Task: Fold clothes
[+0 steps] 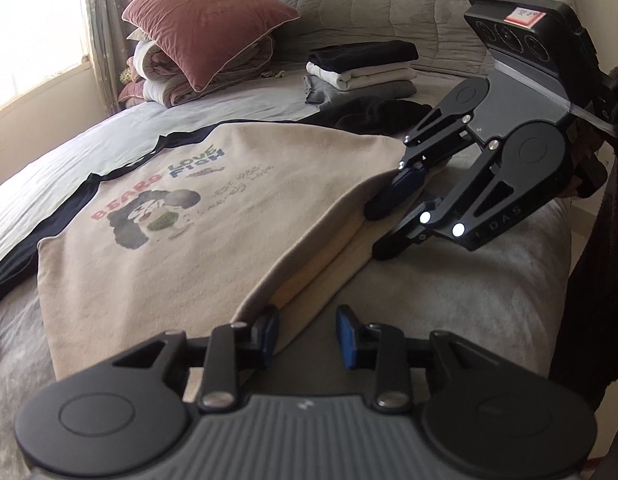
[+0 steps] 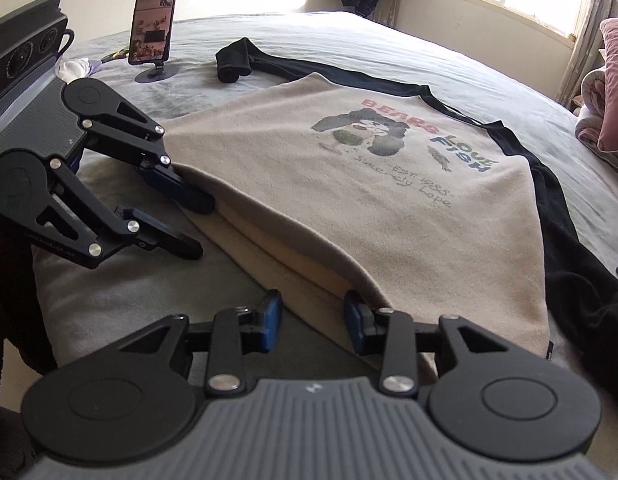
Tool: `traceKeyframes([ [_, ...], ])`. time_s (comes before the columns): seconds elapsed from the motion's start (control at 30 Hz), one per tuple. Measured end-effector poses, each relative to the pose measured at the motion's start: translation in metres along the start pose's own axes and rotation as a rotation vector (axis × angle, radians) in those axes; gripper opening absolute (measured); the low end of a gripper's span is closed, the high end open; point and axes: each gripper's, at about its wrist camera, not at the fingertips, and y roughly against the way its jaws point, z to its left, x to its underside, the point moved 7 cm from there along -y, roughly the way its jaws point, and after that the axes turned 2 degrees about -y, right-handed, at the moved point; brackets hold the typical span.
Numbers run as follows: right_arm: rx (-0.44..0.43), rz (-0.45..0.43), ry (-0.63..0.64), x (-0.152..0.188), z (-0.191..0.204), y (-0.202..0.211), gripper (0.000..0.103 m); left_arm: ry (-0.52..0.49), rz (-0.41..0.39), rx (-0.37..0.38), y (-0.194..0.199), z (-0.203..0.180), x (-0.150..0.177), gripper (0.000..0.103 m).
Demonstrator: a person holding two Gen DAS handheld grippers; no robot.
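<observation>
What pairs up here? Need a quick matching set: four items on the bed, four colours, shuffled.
Items:
1. sweatshirt
2. pillow
3. phone
4. top garment on the folded pile

Features:
A. black, folded
B. beige with a bear print
C. upright on a stand
D. dusty pink

Pairs: 1-B, 2-D, 3-C, 4-A

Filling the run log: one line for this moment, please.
phase: bottom-hem fold | garment: beige sweatshirt flat on bed | left tool: open at hem | right tool: open at hem | done: folded stack
</observation>
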Motion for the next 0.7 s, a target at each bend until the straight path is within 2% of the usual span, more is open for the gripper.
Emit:
traceKeyframes([
  [0.1,0.001,0.007,-0.005,-0.001,-0.001,-0.001,0.021,0.031,0.010,0.012,-0.001,0.004,0.000,0.033],
  [0.17,0.002,0.010,-0.016,-0.002,-0.003,-0.001,0.008,0.046,0.015,0.007,-0.001,0.006,-0.001,0.025],
  [0.27,-0.020,0.013,-0.039,-0.004,-0.004,0.005,0.006,0.052,0.020,-0.008,0.002,0.008,-0.001,0.004],
  [0.3,-0.030,0.014,-0.043,-0.004,-0.004,0.007,0.006,0.058,0.016,0.001,0.004,0.008,-0.002,0.000],
  [0.5,-0.073,0.024,-0.023,-0.004,0.000,0.024,0.006,0.047,0.013,0.053,0.019,0.000,-0.002,0.000],
  [0.6,-0.068,0.041,-0.021,-0.001,0.000,0.021,0.006,0.062,0.045,0.075,0.017,-0.001,0.003,0.000],
  [0.7,-0.052,0.049,-0.004,0.002,0.003,0.017,0.010,0.047,0.052,0.066,0.015,-0.003,0.006,0.000],
])
